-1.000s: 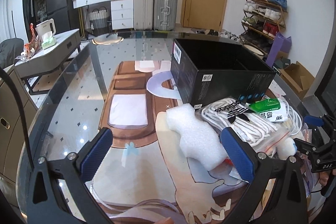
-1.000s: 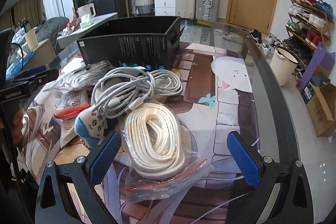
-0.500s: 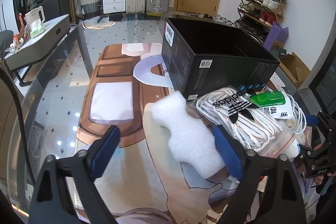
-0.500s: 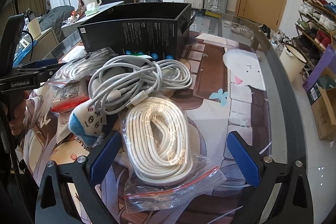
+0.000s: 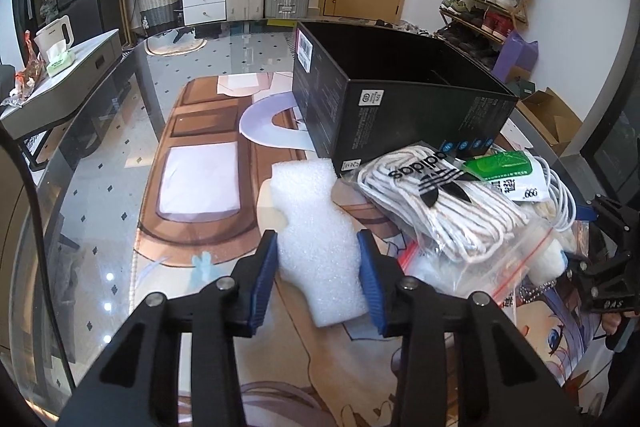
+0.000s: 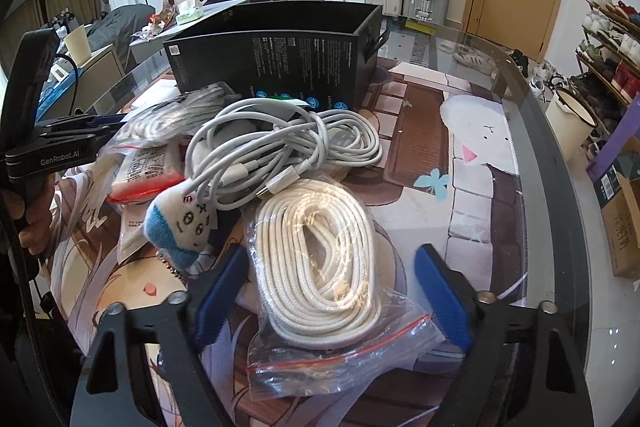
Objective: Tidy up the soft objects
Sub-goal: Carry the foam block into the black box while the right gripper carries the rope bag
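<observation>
A white foam block [image 5: 316, 223] lies on the table mat. My left gripper [image 5: 318, 281] has closed on its near end, both blue pads against its sides. Beside it lies a bagged white rope with an Adidas label [image 5: 436, 203], in front of the open black box [image 5: 400, 95]. My right gripper [image 6: 330, 301] is open, its pads either side of a bagged coil of white rope [image 6: 320, 259]. Behind that lie a tangle of grey-white cables [image 6: 280, 151] and a small blue-and-white plush [image 6: 180, 223].
A green-labelled packet [image 5: 508, 171] and a red-sealed packet [image 6: 144, 171] lie in the pile. The glass table edge [image 6: 560, 163] curves on the right. My left gripper shows at the left of the right wrist view [image 6: 56, 147].
My left gripper moved forward and closed from wide open onto the foam block. My right gripper narrowed somewhat around the bagged rope coil.
</observation>
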The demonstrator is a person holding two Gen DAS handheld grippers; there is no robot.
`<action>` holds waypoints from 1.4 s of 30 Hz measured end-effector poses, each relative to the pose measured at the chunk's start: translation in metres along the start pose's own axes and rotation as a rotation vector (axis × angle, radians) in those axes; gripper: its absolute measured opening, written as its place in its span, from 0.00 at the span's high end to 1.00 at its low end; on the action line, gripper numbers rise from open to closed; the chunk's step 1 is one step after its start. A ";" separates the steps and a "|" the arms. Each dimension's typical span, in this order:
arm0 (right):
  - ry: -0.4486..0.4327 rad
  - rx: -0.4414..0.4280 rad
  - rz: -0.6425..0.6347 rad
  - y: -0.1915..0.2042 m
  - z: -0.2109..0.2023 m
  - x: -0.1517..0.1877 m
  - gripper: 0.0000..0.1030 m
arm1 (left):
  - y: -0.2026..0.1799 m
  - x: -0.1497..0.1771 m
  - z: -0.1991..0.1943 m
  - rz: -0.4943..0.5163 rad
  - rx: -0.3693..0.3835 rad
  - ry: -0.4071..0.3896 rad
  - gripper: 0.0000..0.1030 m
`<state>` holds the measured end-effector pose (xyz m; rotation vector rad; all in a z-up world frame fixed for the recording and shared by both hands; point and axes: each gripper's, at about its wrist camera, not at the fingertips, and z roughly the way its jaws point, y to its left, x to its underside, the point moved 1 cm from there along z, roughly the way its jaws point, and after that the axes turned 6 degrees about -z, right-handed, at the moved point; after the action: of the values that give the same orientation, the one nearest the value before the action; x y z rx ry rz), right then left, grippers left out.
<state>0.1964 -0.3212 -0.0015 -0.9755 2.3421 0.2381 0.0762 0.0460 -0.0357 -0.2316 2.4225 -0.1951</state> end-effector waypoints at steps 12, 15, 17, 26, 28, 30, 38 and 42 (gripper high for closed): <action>-0.040 0.029 0.019 0.002 -0.016 0.014 0.58 | 0.000 0.003 -0.022 -0.004 0.003 -0.058 0.64; -0.042 0.040 0.018 0.004 -0.020 0.017 0.60 | 0.000 0.002 -0.026 -0.004 0.004 -0.071 0.64; -0.044 0.047 0.019 0.003 -0.024 0.019 0.61 | 0.000 0.003 -0.029 -0.003 0.007 -0.082 0.64; -0.125 0.064 0.040 0.002 -0.060 0.019 0.62 | -0.003 0.000 -0.042 -0.003 0.022 -0.123 0.64; -0.150 0.067 0.040 0.003 -0.068 0.015 0.62 | -0.004 0.000 -0.045 0.003 0.024 -0.131 0.64; -0.175 0.064 0.037 0.005 -0.076 0.010 0.62 | -0.005 -0.002 -0.048 0.007 0.027 -0.142 0.64; -0.232 0.057 0.008 0.013 -0.088 -0.015 0.62 | -0.013 -0.013 -0.058 0.026 0.041 -0.182 0.64; -0.250 0.051 0.001 0.014 -0.088 -0.029 0.62 | -0.020 -0.024 -0.061 0.049 0.051 -0.205 0.63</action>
<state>0.1634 -0.3269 0.0865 -0.8674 2.1107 0.2820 0.0561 0.0365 0.0294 -0.1609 2.2148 -0.2012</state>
